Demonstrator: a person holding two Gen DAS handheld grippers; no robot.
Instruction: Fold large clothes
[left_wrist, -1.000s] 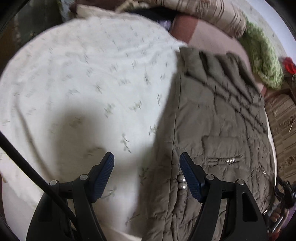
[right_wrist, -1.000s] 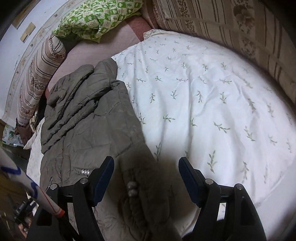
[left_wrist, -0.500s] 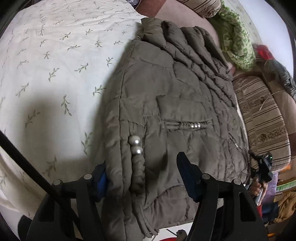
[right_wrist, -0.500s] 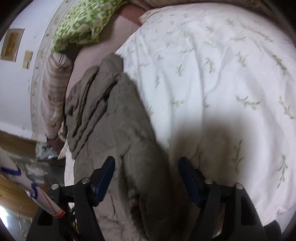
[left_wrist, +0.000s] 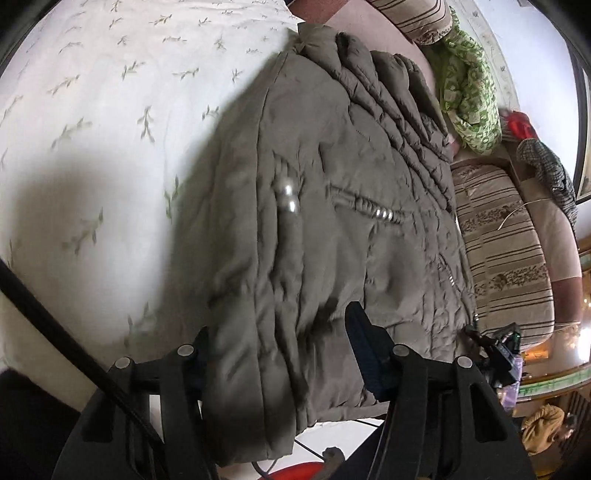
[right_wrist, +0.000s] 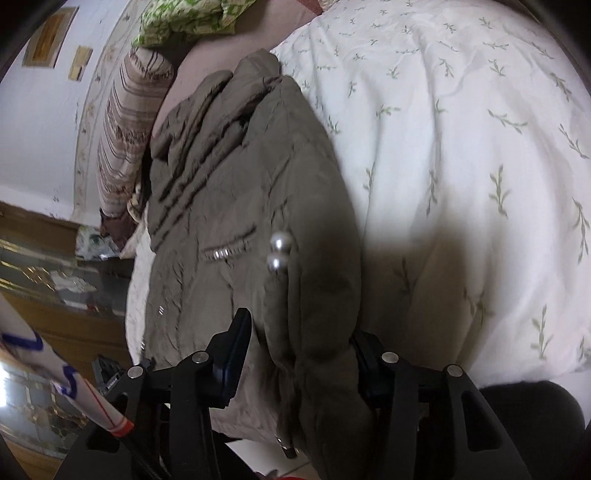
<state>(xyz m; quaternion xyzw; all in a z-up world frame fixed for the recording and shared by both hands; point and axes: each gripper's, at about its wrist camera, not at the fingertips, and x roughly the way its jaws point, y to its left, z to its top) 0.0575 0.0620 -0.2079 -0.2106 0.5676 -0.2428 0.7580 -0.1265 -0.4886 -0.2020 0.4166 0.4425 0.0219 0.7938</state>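
The olive-brown quilted padded jacket (left_wrist: 332, 206) lies on the bed's white leaf-print sheet (left_wrist: 110, 110); the left gripper (left_wrist: 280, 354) and right gripper (right_wrist: 299, 354) each straddle its near hem – jaws have just been closing, thick folds between them; firm grip unclear.

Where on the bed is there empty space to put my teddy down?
The white leaf-print sheet lies bare beside the long edge of the brown padded jacket, across to the bed's far side. It is crowded on the jacket's other side: a striped cushion and a green patterned cloth sit close against it.
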